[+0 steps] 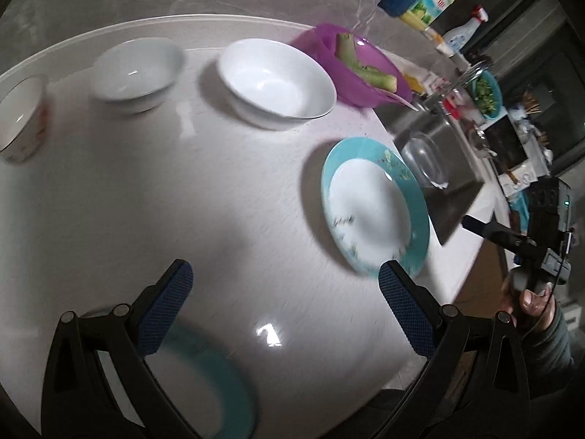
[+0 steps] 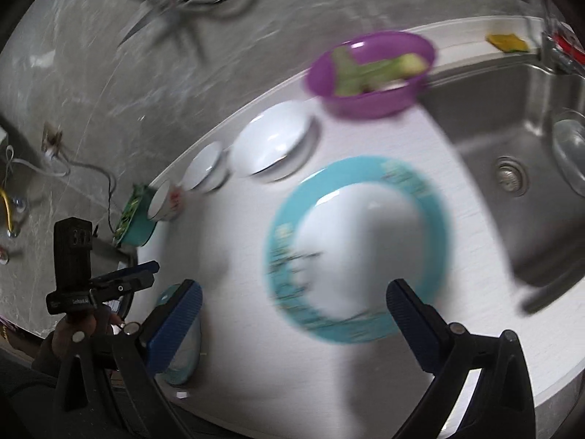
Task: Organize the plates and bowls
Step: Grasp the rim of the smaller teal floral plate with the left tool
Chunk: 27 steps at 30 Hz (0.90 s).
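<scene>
My left gripper hangs over the white speckled countertop with its jaws wide apart and nothing between the blue cross-hatched pads. My right gripper is likewise spread open and empty, above the glossy teal-rimmed plate, which lies flat near the counter's edge by the sink.

That plate has a white centre and a broad teal band with dark sprig markings; in the left view it sits just beside the counter's right edge. A second teal-rimmed plate lies at the near edge under my left fingers, too blurred to read its pattern.

Along the back edge stand three round glazed bowls in a row, apart from one another: a wide white bowl, a smaller white bowl, and at the far left a small cup-shaped bowl with what looks like red print on its side. A translucent purple plastic bowl holding pale green vegetable pieces sits at the back corner beside the stainless steel sink, where a clear glass bowl rests.

The middle of the counter lies bare between plates and bowls. Grey marbled wall behind, with scissors hanging on it
</scene>
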Available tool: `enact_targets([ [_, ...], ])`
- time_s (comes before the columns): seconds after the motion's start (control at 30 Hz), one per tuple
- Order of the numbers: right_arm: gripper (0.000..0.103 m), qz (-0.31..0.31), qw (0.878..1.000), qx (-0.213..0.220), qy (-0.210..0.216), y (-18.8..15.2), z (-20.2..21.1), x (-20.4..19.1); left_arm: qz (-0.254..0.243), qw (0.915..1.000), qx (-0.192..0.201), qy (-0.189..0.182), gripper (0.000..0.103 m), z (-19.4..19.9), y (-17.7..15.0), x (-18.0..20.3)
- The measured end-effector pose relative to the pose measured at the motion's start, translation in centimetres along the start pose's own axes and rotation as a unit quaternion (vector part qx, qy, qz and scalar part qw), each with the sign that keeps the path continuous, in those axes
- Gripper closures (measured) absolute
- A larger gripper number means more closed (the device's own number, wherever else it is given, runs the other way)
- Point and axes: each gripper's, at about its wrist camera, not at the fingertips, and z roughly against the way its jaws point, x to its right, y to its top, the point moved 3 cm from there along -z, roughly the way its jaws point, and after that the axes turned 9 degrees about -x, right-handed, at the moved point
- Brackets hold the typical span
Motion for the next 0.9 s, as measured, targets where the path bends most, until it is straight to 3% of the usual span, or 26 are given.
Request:
enact_targets([
  [0.1,0.004,-0.016,1.0,-0.018,0.008,1.6,0.1,4.5,0.007,0.9998,-0.006,0.019,0.0,-3.3,1.8,2.1],
  [0.13,0.012,-0.016,1.0,-0.024,0.012,2.1,-0.2,5.2,0.008,0.9995,-0.004,0.031,0.0,-4.3,2.3,2.7],
  [0.2,0.016,-0.019,0.999,-0.041,0.025,2.6,-1.1,6.9,0.013,0.9986,-0.007,0.05,0.0,-5.8,3.2,3.2],
  [0.43,0.019,-0.017,0.995,-0.07,0.062,3.1,-3.5,8.5,0.009,0.998,-0.023,0.057,0.001,-9.4,4.6,4.2],
  [0.7,0.03,-0.021,0.994,-0.085,0.067,3.7,-5.4,9.9,0.005,0.9969,-0.048,0.062,0.004,-12.7,4.5,4.9],
  [0.9,0.032,-0.017,0.992,-0.108,0.064,3.8,-6.8,10.2,-0.003,0.9952,-0.055,0.081,0.034,-15.2,4.7,5.4],
])
